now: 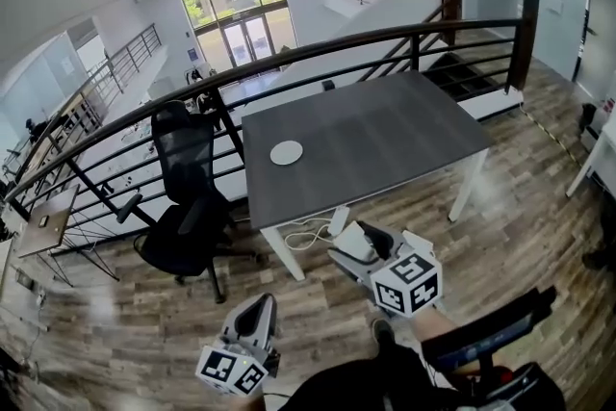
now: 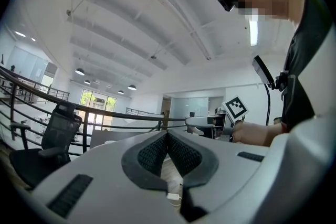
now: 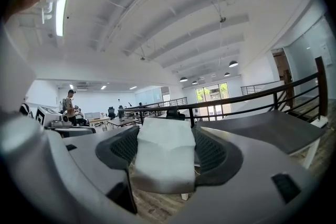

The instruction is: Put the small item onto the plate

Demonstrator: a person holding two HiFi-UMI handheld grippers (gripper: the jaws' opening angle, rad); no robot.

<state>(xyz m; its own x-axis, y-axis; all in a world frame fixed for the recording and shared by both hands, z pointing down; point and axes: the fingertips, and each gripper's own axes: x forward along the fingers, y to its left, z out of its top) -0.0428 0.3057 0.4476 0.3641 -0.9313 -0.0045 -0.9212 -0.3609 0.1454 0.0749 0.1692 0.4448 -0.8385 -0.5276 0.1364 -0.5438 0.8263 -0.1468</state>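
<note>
Dark desk (image 1: 385, 140) mid-frame carries the white plate (image 1: 286, 152), well apart from my right gripper (image 1: 358, 244) at lower centre, clamped across the small white item (image 3: 164, 157), which I judge soft, light and squashy; left gripper (image 2: 168, 136) pinched together, empty.

white plate (image 1: 286, 152), dark grey table (image 1: 385, 135), white item (image 3: 164, 157), black chair (image 1: 188, 197).

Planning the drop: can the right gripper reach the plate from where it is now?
Probably not yet: the right gripper, shut on the white block, hangs short of the table; the plate lies well in. Nothing blocks it.
</note>
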